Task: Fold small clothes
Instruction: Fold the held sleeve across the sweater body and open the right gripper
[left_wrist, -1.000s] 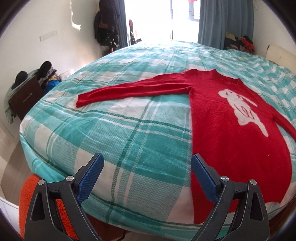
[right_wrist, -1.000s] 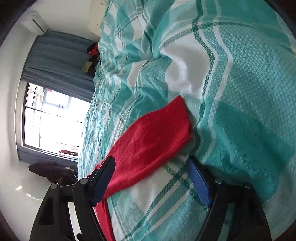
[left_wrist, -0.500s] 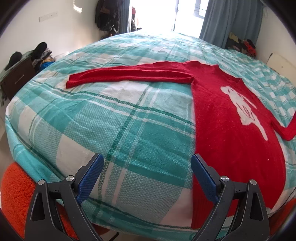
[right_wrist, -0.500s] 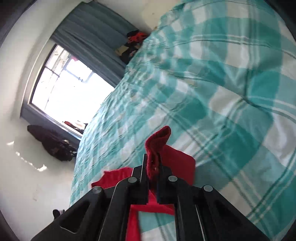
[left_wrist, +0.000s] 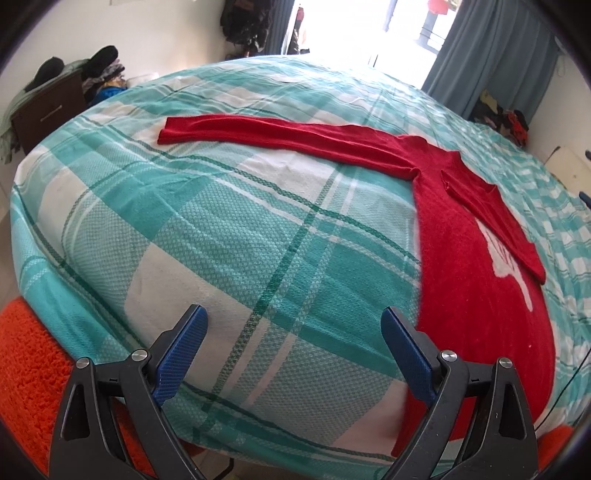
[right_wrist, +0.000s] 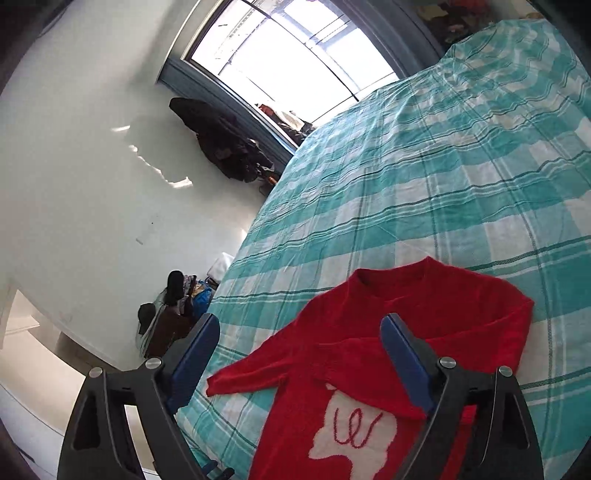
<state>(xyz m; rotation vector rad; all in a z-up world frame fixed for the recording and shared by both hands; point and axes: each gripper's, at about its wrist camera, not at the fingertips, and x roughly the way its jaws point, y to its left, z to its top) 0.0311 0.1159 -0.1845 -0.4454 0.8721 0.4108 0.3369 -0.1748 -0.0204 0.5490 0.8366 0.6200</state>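
A small red sweater (left_wrist: 476, 280) with a white figure on its chest lies flat on a teal plaid bed (left_wrist: 229, 236). One sleeve (left_wrist: 280, 138) stretches out straight to the left. The other sleeve (left_wrist: 495, 218) lies folded across the chest. My left gripper (left_wrist: 293, 343) is open and empty, over the bed's near edge, left of the sweater's hem. In the right wrist view the sweater (right_wrist: 373, 373) shows with its folded sleeve (right_wrist: 476, 332). My right gripper (right_wrist: 299, 354) is open and empty above the chest.
An orange rug (left_wrist: 33, 373) lies on the floor below the bed's near edge. A dark cabinet (left_wrist: 44, 107) with piled clothes stands by the left wall. Curtains (left_wrist: 491, 51) and a bright window are beyond the bed. Dark coats (right_wrist: 221, 144) hang beside the window.
My right gripper carried the right sleeve over the chest, let it go and opened. My left gripper, open throughout, swung left so the sweater now sits further right in its view.
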